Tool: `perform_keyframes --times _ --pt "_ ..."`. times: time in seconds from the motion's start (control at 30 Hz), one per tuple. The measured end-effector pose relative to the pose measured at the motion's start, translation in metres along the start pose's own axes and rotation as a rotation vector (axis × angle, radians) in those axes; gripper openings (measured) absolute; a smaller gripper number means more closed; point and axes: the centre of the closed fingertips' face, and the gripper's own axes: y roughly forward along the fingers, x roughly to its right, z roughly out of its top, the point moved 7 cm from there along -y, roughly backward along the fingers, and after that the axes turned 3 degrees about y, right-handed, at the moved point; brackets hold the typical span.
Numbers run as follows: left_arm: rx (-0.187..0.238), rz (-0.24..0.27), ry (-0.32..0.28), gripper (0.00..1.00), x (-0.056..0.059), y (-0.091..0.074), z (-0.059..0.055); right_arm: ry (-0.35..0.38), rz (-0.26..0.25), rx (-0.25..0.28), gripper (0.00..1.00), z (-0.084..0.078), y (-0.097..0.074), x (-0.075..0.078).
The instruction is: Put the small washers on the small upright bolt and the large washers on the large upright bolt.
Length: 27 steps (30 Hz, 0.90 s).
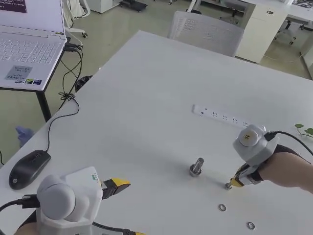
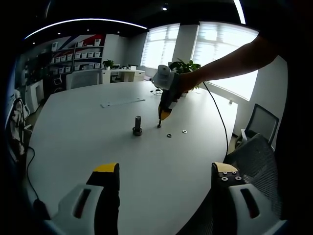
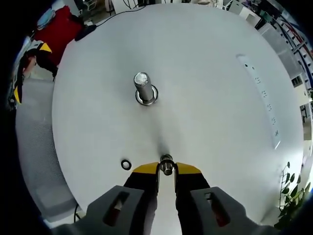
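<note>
Plainly, the left gripper [image 2: 165,170] poses little threat. It hangs low at the near-left edge of the table [image 1: 146,98], jaws spread wide with nothing between them.

Further right the large bolt [image 1: 196,166] stands upright. There is a ring at its foot, and I cannot tell whether that is a washer or the bolt's own base.

Right of that is where I expect trouble. The right gripper [image 3: 167,172] points down at the small bolt [image 1: 228,186], its jaws drawn in to a narrow slot with the bolt's top between the tips. Whether they pinch the bolt, pinch a washer on it, or merely flank it, I cannot tell. The bolt looks to be standing free on its head. If the tips are touching it, any sideways pull or twist as they come away could topple it. A washer let go crooked could also catch on the thread, or drop and roll off.

Rightmost lie a loose washer [image 1: 222,207] and a second washer [image 1: 251,225], flat on the table near the small bolt. They are too small to size up, so a mix-up between bolts is possible.
</note>
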Motion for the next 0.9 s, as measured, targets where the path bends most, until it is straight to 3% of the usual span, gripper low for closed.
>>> perform_keyframes --times 0.73,0.9 --pt "-0.026 0.0 -0.009 0.76 -0.003 -0.005 -0.006 -0.01 0.003 -0.015 0.13 -0.001 0.02 -0.004" --pt "-0.016 0.003 -0.015 0.76 -0.004 -0.004 -0.003 -0.015 0.001 -0.017 0.13 -0.002 0.022 -0.005"
